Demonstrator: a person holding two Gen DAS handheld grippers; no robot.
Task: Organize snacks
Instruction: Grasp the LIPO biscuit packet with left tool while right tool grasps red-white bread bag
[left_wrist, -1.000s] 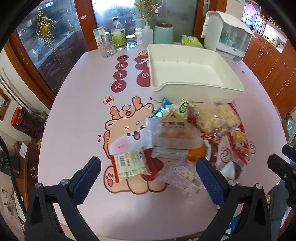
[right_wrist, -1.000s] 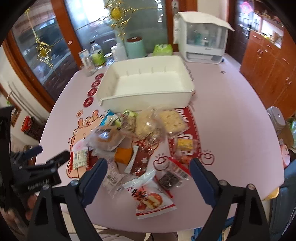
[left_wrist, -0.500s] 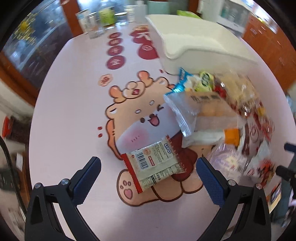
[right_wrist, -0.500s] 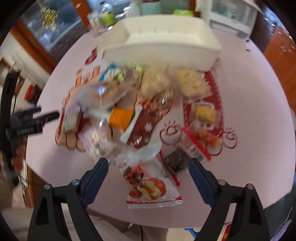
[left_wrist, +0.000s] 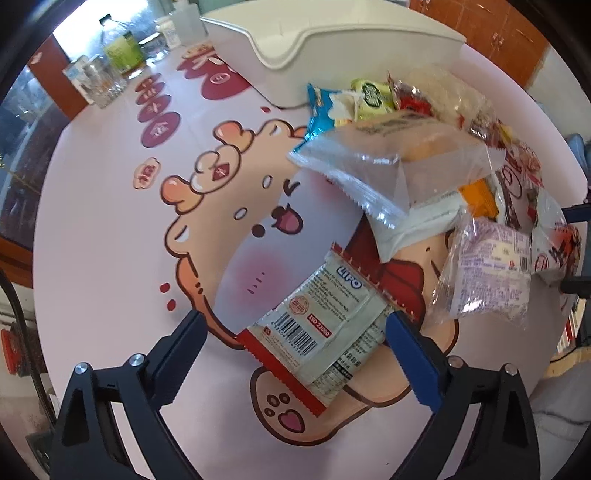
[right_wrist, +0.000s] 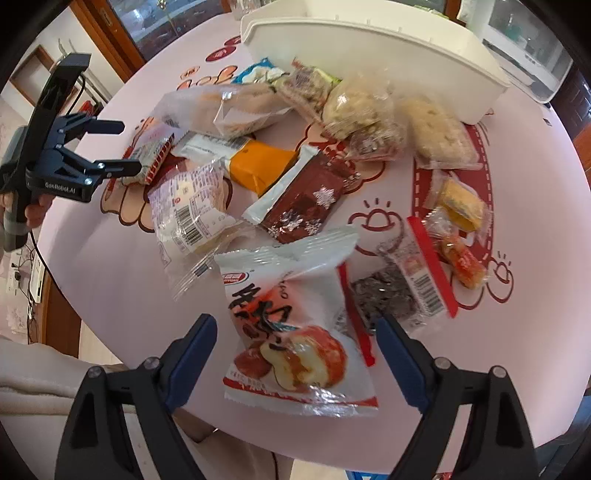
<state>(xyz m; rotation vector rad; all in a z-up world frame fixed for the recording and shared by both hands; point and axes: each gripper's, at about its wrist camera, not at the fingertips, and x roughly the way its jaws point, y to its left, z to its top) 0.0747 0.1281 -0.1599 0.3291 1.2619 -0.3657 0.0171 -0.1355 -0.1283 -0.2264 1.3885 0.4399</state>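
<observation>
A pile of snack packets lies on the pink table in front of a white bin (left_wrist: 332, 40), which also shows in the right wrist view (right_wrist: 369, 40). My left gripper (left_wrist: 295, 336) is open, its fingers either side of a red-edged LIPO packet (left_wrist: 321, 325) lying flat. In the right wrist view the left gripper (right_wrist: 127, 147) sits at that packet (right_wrist: 155, 155). My right gripper (right_wrist: 295, 347) is open around a white and red bun packet (right_wrist: 291, 332) near the table's front edge.
Bottles and jars (left_wrist: 110, 66) stand at the far left edge. A clear bread bag (left_wrist: 388, 155), an orange packet (right_wrist: 262, 164), a dark red packet (right_wrist: 306, 195) and a purple-white packet (left_wrist: 487, 273) crowd the middle. A white appliance (right_wrist: 528, 48) stands behind the bin.
Both grippers have dropped down and forward toward the table. The left now straddles the LIPO packet, the right straddles the bun packet. Both stay open.
</observation>
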